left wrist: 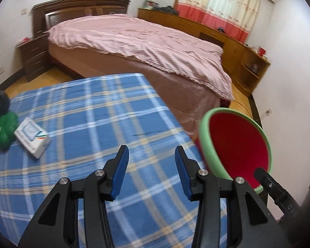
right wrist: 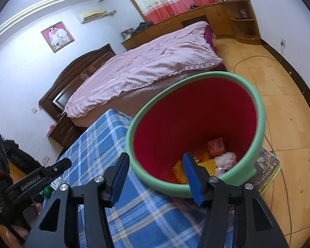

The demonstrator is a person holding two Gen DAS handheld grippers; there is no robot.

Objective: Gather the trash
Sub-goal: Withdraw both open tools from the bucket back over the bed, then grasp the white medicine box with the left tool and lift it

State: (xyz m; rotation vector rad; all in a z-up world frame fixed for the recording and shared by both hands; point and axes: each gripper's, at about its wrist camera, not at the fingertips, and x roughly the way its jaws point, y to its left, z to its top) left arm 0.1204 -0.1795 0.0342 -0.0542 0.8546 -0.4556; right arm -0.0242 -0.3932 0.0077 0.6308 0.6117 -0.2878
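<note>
In the left wrist view, a green plush toy [left wrist: 5, 129] lies at the far left edge on the blue plaid cloth [left wrist: 97, 111], with one white rectangular carton [left wrist: 32, 138] just beside it. At lower centre the left gripper [left wrist: 151, 173] has its jaws apart, holding nothing. At lower right stands one red bin with a pale green rim [left wrist: 235, 144].

In the right wrist view, the right gripper [right wrist: 156, 180] sits at lower centre, its jaws apart astride the bin's near rim, whether touching I cannot tell. Inside the bin, at centre right, lie one orange box [right wrist: 216, 146], a yellow ridged piece [right wrist: 210, 165] and crumpled pinkish-white paper [right wrist: 225, 158].
</note>
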